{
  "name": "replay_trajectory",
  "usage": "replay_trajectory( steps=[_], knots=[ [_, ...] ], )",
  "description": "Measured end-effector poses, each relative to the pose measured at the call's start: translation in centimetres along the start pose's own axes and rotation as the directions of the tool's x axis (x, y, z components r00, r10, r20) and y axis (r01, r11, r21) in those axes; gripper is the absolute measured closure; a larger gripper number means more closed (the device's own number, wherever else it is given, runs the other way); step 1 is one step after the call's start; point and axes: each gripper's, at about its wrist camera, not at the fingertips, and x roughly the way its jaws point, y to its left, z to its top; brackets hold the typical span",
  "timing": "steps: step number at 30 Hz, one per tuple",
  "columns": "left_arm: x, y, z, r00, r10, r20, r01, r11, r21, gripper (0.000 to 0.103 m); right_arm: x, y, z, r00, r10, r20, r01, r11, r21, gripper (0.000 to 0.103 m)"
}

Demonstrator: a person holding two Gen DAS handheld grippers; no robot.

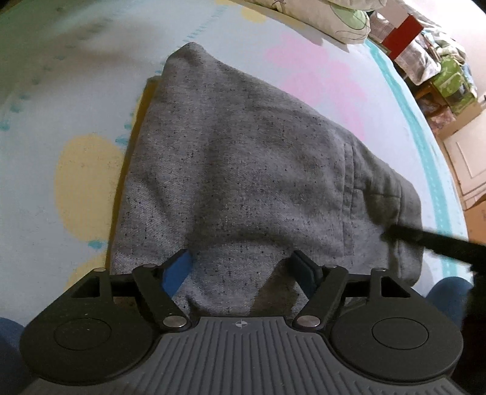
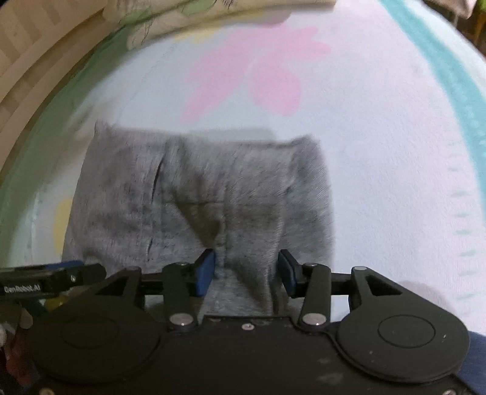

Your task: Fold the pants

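Grey speckled sweatpants [image 1: 243, 170] lay folded on pastel flowered bedsheet [image 1: 60, 91], pillow [image 1: 334, 18] at far edge. Left gripper [image 1: 244, 267] fingers spread, near edge of fabric between them, pads clear. Right gripper [image 2: 247, 267] fingers parted, cloth ridge between, left pad [image 2: 205, 273] touching it.

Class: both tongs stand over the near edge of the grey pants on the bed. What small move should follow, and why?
Probably lift both tongs clear: the grey pants already lie folded flat, and the left tongs and right tongs stand open around the cloth.
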Motion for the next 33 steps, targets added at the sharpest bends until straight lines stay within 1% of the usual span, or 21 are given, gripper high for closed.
replay_trajectory(
  steps=[1,3,5,6,8,9,10,12,14,15,17,19,20,21,22,24,26,28,30,32,33],
  knots=[
    [0.1,-0.1,-0.2,1.0,0.002,0.002,-0.002,1.0,0.003,0.028,-0.9,0.0,0.1,0.999,-0.021,0.042,0.021,1.0,-0.006,0.053],
    [0.2,-0.5,-0.2,1.0,0.007,0.006,-0.007,1.0,0.013,0.025,-2.6,0.2,0.3,0.989,-0.057,0.133,0.06,0.998,-0.022,0.052],
    [0.3,-0.8,-0.2,1.0,0.01,0.008,-0.011,1.0,0.024,0.023,-3.5,0.7,1.1,0.978,-0.05,0.203,0.061,0.997,-0.046,0.053],
    [0.3,-0.9,-0.2,1.0,0.011,0.009,-0.012,1.0,0.029,0.022,-3.5,0.9,1.5,0.976,-0.047,0.212,0.061,0.996,-0.058,0.056],
    [0.4,-1.0,-0.2,1.0,0.012,0.01,-0.013,0.999,0.034,0.022,-2.3,1.6,2.6,0.982,-0.04,0.187,0.056,0.995,-0.081,0.071],
    [0.4,-1.1,-0.1,1.0,0.012,0.011,-0.012,0.999,0.032,0.022,-1.8,1.3,3.0,0.984,-0.037,0.172,0.051,0.996,-0.079,0.081],
    [0.3,-1.1,-0.2,1.0,0.01,0.012,-0.01,0.999,0.03,0.021,-0.6,1.2,3.3,0.988,-0.046,0.149,0.057,0.996,-0.07,0.082],
    [0.4,-1.2,-0.1,1.0,0.007,0.014,-0.007,1.0,0.025,0.021,1.7,0.3,3.8,0.991,-0.085,0.105,0.089,0.995,-0.038,0.083],
    [0.4,-1.2,-0.1,1.0,0.004,0.018,-0.004,1.0,0.022,0.02,2.5,-0.6,4.3,0.995,-0.084,0.061,0.084,0.996,0.012,0.082],
    [0.4,-1.1,-0.1,1.0,0.002,0.018,-0.002,1.0,0.021,0.019,2.8,-0.7,4.3,0.994,-0.085,0.071,0.083,0.996,0.026,0.082],
    [0.4,-1.1,-0.1,1.0,-0.007,0.02,0.007,1.0,0.021,0.016,2.6,-0.4,4.2,0.992,-0.097,0.075,0.098,0.995,-0.009,0.081],
    [0.4,-1.0,-0.1,0.999,-0.019,0.026,0.018,1.0,0.02,0.012,2.1,-0.1,3.9,0.992,-0.101,0.079,0.105,0.993,-0.051,0.074],
    [0.2,-0.9,-0.1,0.999,-0.029,0.03,0.028,0.999,0.017,0.012,1.8,-0.2,4.0,0.992,-0.094,0.08,0.098,0.994,-0.052,0.074],
    [0.0,-0.8,0.0,0.998,-0.041,0.039,0.041,0.999,0.008,0.011,1.0,-0.4,3.9,0.993,-0.084,0.082,0.088,0.995,-0.045,0.068],
    [-0.2,-0.6,0.0,0.997,-0.053,0.05,0.053,0.999,-0.004,0.01,0.0,-0.6,3.4,0.993,-0.079,0.085,0.082,0.996,-0.034,0.054],
    [-0.7,-0.2,0.0,0.994,-0.074,0.078,0.076,0.997,-0.031,0.009,-1.1,-1.1,2.8,0.992,-0.077,0.1,0.079,0.997,-0.01,0.043],
    [-1.2,0.3,0.1,0.991,-0.074,0.113,0.08,0.995,-0.054,0.009,-1.8,-1.6,2.2,0.993,-0.063,0.101,0.061,0.998,0.02,0.04],
    [-1.8,0.5,0.2,0.987,-0.058,0.151,0.069,0.996,-0.065,0.009,-2.3,-2.3,1.8,0.994,-0.052,0.094,0.047,0.998,0.049,0.036],
    [-2.5,0.8,0.3,0.98,-0.042,0.192,0.057,0.996,-0.073,0.008,-3.0,-2.5,1.0,0.995,-0.034,0.089,0.027,0.997,0.077,0.035],
    [-3.0,1.1,0.5,0.975,-0.027,0.22,0.046,0.996,-0.082,0.004,-2.8,-3.4,0.2,0.997,0.0,0.081,-0.009,0.994,0.11,0.033],
    [-2.9,1.3,0.7,0.975,-0.023,0.22,0.043,0.995,-0.089,0.001,-2.6,-3.9,-0.2,0.997,0.019,0.069,-0.028,0.992,0.127,0.031]
  ],
)
